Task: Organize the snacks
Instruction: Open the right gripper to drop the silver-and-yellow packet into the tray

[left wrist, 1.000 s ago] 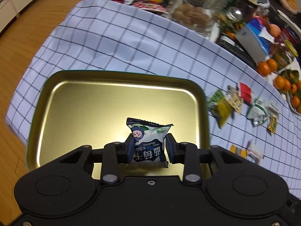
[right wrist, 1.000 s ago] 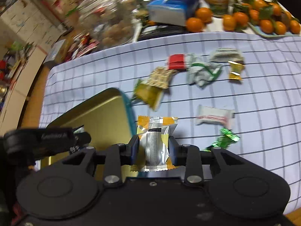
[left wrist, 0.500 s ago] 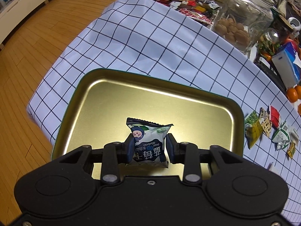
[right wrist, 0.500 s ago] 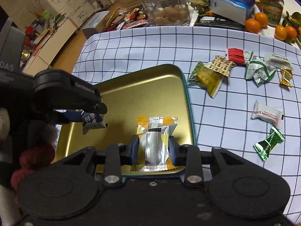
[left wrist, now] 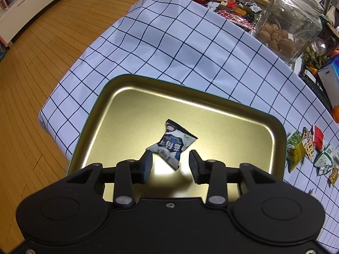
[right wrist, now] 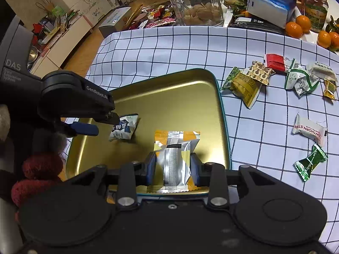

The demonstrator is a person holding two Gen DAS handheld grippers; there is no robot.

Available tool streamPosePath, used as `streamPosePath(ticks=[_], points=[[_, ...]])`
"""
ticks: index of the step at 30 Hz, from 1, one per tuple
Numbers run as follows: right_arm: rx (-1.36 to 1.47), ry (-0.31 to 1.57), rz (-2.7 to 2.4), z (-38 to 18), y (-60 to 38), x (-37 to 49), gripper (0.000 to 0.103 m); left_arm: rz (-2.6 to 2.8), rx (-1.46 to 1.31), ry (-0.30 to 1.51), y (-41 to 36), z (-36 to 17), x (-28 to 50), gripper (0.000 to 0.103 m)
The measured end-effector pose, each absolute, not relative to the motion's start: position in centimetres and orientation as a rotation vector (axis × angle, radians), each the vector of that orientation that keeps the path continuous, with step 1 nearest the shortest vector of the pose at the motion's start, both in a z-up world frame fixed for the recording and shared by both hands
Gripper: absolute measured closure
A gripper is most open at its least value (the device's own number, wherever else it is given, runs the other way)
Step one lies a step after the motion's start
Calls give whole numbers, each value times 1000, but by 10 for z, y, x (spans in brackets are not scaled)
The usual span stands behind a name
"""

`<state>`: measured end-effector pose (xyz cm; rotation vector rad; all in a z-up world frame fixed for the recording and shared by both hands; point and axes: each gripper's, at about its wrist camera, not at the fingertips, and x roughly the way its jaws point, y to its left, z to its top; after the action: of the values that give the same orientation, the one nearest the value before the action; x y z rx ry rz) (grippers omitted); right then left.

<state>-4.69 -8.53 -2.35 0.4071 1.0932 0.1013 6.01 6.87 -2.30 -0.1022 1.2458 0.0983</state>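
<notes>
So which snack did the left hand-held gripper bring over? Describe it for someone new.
Find the gold tray on the checked cloth. The left hand-held gripper has just been opening over it; the navy-and-white packet there is it, unlike the orange-and-silver packet nearby.

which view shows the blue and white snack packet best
The left wrist view: the blue and white snack packet sits centred and unobstructed over the gold tray. In the right wrist view it is smaller, partly hidden behind the left hand-held gripper.

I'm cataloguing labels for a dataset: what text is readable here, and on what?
"GenRoboLAI": left hand-held gripper.
"DAS": grey housing; smaller lines blurred.
"WTHORN STR", partial: white candy wrapper.
Chinese characters, unreadable: blue-and-white snack packet.
Jar label: too blurred.
</notes>
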Motion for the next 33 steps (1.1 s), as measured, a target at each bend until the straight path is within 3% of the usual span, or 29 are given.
streamPosePath(ticks=[5,7,17,33], points=[[400,1084,131,-22,-82,-47,63,97,-107,1246,68,-23,60,55],[394,1075,136,-21,-80,-46,57,90,-105,1246,67,-23,59,55],[390,1049,58,-17,-94,-47,57,50,-93,1231,56,-21,56,55],[536,1001,-347,-21,-207,-60,54,-147,27,1222,-1,-19,39,55]])
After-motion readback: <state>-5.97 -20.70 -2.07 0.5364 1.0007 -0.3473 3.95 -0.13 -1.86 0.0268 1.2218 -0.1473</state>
